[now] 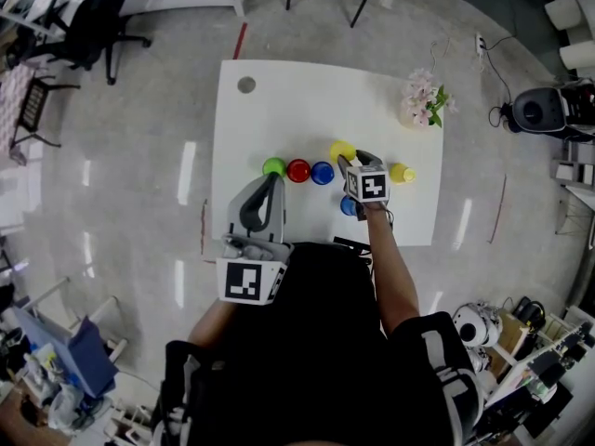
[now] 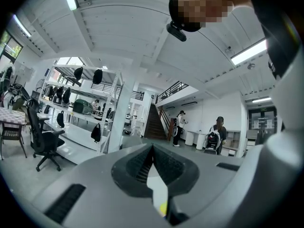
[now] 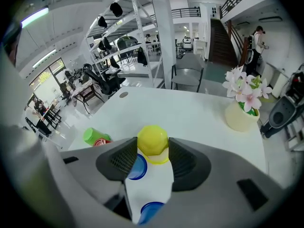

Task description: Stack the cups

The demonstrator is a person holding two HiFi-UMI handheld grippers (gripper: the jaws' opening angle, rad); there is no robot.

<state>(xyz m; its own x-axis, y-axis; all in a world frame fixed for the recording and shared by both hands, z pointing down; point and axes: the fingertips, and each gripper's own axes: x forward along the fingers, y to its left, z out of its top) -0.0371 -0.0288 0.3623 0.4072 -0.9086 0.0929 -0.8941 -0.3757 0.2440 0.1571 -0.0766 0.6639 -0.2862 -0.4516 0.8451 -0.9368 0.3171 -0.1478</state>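
White table [image 1: 307,110] has a little grey round cap [image 1: 246,85] near its far left corner and a pale pot of pink flowers [image 1: 420,100] near the far right one. Black office chairs [image 1: 93,21] sit off on the shiny floor. Further back there's tall shelving [image 2: 85,113], a staircase [image 2: 153,122], and a person [image 2: 179,127] standing just beside it.

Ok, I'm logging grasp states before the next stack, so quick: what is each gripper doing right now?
Left gripper: shut, nothing between its jaws.
Right gripper: closed on the upside-down yellow cup.
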